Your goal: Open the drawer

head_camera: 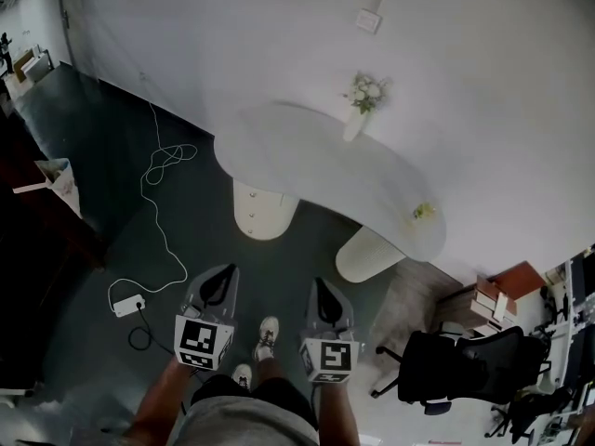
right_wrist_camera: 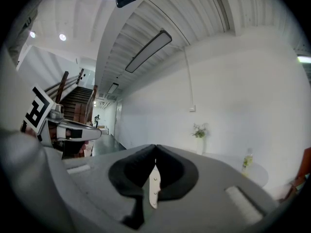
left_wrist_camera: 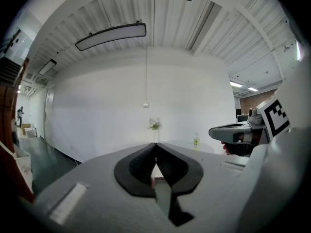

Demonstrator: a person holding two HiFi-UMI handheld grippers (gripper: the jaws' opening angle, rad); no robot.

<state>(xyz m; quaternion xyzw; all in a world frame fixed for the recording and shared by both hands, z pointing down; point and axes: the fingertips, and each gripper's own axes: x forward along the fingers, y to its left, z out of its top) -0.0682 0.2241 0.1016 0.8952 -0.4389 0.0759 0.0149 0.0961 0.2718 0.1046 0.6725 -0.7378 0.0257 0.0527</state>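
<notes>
No drawer shows in any view. My left gripper (head_camera: 220, 275) is held low in front of me, its jaws shut with nothing between them; in its own view the left gripper (left_wrist_camera: 155, 145) points at the white wall. My right gripper (head_camera: 322, 284) is beside it, jaws closed and empty, and in its own view the right gripper (right_wrist_camera: 155, 147) also faces the wall. Both are well short of the white table (head_camera: 307, 170), which carries a vase of flowers (head_camera: 363, 101) and a small bottle (head_camera: 424, 212).
Two white cylindrical table legs (head_camera: 264, 212) stand under the table. A white cable and power strip (head_camera: 129, 304) lie on the dark floor at left. A black office chair (head_camera: 465, 365) is at right, with books (head_camera: 491, 300) behind it. A staircase (right_wrist_camera: 80, 98) is far left.
</notes>
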